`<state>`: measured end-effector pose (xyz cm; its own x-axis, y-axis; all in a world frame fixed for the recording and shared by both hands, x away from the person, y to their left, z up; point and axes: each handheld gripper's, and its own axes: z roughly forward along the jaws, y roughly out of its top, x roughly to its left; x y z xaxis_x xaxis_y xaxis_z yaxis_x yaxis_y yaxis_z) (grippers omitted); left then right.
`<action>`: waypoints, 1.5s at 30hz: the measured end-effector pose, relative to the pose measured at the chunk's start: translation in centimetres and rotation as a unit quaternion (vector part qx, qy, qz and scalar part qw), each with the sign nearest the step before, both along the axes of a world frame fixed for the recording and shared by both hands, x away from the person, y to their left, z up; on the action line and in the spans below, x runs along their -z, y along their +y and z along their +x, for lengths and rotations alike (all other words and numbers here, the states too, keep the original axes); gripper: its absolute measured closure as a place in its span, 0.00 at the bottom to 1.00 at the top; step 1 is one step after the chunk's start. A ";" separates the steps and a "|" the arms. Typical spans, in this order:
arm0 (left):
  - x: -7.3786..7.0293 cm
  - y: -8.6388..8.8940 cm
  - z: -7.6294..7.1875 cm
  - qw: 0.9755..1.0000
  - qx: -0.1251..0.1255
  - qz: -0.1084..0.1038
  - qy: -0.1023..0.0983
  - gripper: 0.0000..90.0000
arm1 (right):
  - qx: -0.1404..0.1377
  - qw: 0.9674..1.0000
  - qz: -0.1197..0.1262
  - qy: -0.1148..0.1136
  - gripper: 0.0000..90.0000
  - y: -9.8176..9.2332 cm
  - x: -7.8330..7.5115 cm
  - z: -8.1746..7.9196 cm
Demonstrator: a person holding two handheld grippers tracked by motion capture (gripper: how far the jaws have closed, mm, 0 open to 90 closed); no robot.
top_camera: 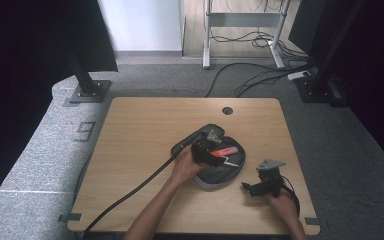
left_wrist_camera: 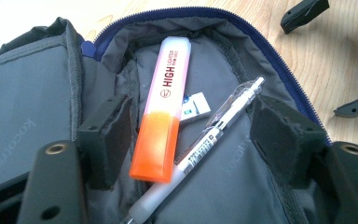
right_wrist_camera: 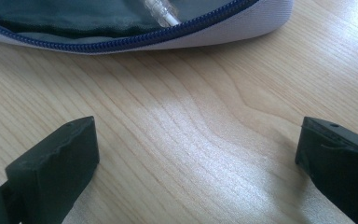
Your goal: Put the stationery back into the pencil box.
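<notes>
the left hand-held gripper point(left_wrist_camera: 189, 135) hangs over an open grey pencil case point(left_wrist_camera: 23, 102) with its jaws spread; the pads press on nothing, though two things lie in the gap between them. nearest its left pad is an orange highlighter point(left_wrist_camera: 161, 135), lying flat on the lining with its pale cap end pointing away from the hand-held gripper. just beside that, toward the right pad, a clear mechanical pencil point(left_wrist_camera: 214, 133) lies slanted, its tip pointing away and up toward the blue zipper edge, its frosted grip end running down under the highlighter's orange end. a small white eraser point(left_wrist_camera: 196, 107) with a blue label sits between highlighter and pencil, touching or almost touching both, a little beyond the jaws. in the high view the left hand-held gripper point(top_camera: 220, 152) is over the pencil case point(top_camera: 220, 175), which lies near the middle of the wooden counter point(top_camera: 140, 135), and the orange highlighter point(top_camera: 223, 151) shows just past its tip. the right hand-held gripper point(top_camera: 252, 189) rests low over the counter just to the right of the case, apart from it. its own view shows the right hand-held gripper point(right_wrist_camera: 191, 154) with jaws spread wide over bare counter point(right_wrist_camera: 191, 116), with nothing between them; ahead of it lies the zipped rim of the pencil case point(right_wrist_camera: 242, 25), with the clear pencil tip point(right_wrist_camera: 161, 11) showing inside.
</notes>
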<state>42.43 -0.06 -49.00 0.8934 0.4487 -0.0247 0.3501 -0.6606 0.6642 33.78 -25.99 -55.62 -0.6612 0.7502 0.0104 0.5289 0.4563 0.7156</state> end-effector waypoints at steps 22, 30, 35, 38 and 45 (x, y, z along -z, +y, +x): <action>-2.0 1.0 -1.8 1.000 0.008 0.016 -0.023 0.00 | 0.000 1.000 0.000 0.000 0.00 0.0 0.0 0.0; -2.7 2.3 -2.6 1.000 0.011 0.007 -0.025 0.00 | 0.000 1.000 0.000 0.000 0.00 0.0 0.0 0.0; -3.0 3.3 -3.0 1.000 0.008 0.000 -0.023 0.00 | 0.000 1.000 -0.001 0.000 0.00 0.0 0.0 0.0; -3.1 4.1 -3.3 1.000 0.003 -0.002 -0.025 0.00 | 0.000 1.000 -0.001 0.000 0.00 0.0 0.0 0.0; -3.5 5.9 -3.7 1.000 -0.004 -0.006 -0.029 0.00 | 0.000 1.000 0.000 0.001 0.00 0.0 0.0 0.0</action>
<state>38.72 5.83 -45.54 0.8902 0.4550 0.0214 0.3160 -0.6507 0.6905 33.80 -25.99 -55.60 -0.6605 0.7508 0.0107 0.5302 0.4563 0.7146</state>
